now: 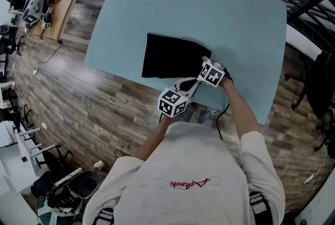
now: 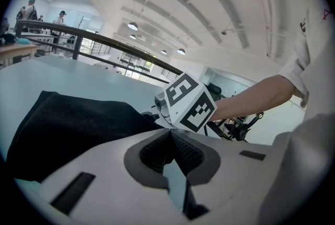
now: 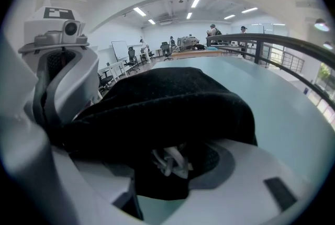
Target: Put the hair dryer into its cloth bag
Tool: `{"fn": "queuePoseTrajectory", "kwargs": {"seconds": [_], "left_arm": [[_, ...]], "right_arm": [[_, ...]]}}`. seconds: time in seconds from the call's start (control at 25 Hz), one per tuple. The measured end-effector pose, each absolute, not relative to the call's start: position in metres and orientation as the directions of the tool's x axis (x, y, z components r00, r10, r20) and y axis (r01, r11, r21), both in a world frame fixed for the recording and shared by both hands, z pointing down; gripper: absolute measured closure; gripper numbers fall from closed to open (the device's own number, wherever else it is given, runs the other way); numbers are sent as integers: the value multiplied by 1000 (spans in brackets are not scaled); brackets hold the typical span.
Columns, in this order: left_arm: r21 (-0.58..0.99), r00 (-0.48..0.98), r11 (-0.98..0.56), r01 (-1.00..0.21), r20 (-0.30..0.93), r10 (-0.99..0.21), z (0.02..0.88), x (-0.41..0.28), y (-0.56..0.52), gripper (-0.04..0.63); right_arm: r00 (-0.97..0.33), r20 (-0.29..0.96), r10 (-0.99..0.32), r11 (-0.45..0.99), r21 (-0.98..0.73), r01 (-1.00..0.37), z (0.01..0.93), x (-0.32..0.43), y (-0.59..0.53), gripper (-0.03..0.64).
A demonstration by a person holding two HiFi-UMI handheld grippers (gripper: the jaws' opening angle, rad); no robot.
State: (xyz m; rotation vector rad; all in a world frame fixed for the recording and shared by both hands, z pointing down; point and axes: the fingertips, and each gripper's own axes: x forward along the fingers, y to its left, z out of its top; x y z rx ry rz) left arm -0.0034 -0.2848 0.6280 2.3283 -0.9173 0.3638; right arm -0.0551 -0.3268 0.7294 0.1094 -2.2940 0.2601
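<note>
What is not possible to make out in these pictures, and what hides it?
Hair dryer: it shows plainly in no view; the cloth bag may cover it.
Right gripper pads: the bag covers them in the right gripper view, so a grip cannot be confirmed.
Pale item between its jaws: too dark and blurred to name.

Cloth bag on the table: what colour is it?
The cloth bag is plain black; head view shows it best.

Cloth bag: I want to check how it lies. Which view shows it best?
The head view: the cloth bag shows almost whole, flat on the blue table. The left gripper view shows just its side, low; the right gripper view just one bulging end, close.
</note>
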Motion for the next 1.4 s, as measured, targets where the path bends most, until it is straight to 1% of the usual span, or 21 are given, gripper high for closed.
{"fn": "queuePoseTrajectory", "kwargs": {"seconds": [0.08, 0.28, 0.4, 0.52, 0.56, 0.64, 0.68, 0.76, 0.88, 0.92, 1.0, 1.08, 1.12, 1.2, 1.28, 1.4], "left_arm": [[440, 727, -579, -686, 446, -523, 628, -4, -284, 584], [430, 735, -597, -677, 440, -516, 624, 2, -285, 583], [420, 736, -607, -675, 445, -510, 625, 8, -281, 583], [413, 733, -608, -678, 450, -511, 626, 13, -276, 578], [414, 733, -609, -677, 453, -507, 627, 15, -275, 553], [412, 737, -616, -671, 460, -495, 628, 22, -270, 468], [407, 738, -622, -669, 463, -491, 629, 25, -267, 448], [394, 737, -631, -668, 462, -492, 628, 32, -261, 436], [381, 735, -635, -672, 450, -508, 623, 42, -253, 437], [378, 734, -635, -674, 447, -512, 622, 45, -251, 437], [367, 726, -632, -682, 442, -527, 619, 47, -248, 437], [354, 714, -625, -695, 436, -547, 616, 47, -246, 439], [347, 708, -622, -702, 432, -558, 613, 47, -246, 443], [330, 692, -611, -719, 423, -586, 607, 47, -247, 462], [315, 674, -598, -737, 407, -616, 599, 46, -247, 479], [300, 658, -586, -753, 373, -654, 583, 46, -246, 538]], "right_arm": [[-674, 739, -7, 975, -143, -167, 726, -55, -326, 360], [-690, 719, -85, 970, -100, -223, 710, -43, -337, 308], [-686, 715, -134, 958, -82, -273, 705, -24, -343, 304], [-668, 714, -210, 935, -53, -351, 698, 5, -353, 304], [-659, 713, -239, 923, -45, -383, 694, 16, -357, 304], [-647, 700, -304, 888, -38, -458, 685, 38, -364, 304], [-645, 685, -339, 865, -42, -500, 680, 49, -367, 304], [-652, 642, -403, 817, -69, -573, 668, 67, -370, 305], [-663, 581, -471, 763, -108, -637, 649, 85, -366, 311], [-664, 566, -489, 752, -112, -650, 643, 89, -364, 325], [-665, 535, -520, 735, -115, -668, 631, 94, -357, 385], [-672, 491, -553, 721, -122, -683, 615, 98, -348, 423], [-674, 465, -574, 711, -126, -692, 606, 101, -343, 455], [-671, 412, -617, 689, -129, -713, 588, 110, -333, 495], [-668, 368, -647, 674, -134, -726, 573, 120, -319, 549], [-672, 307, -674, 662, -154, -734, 553, 133, -300, 584]]}}
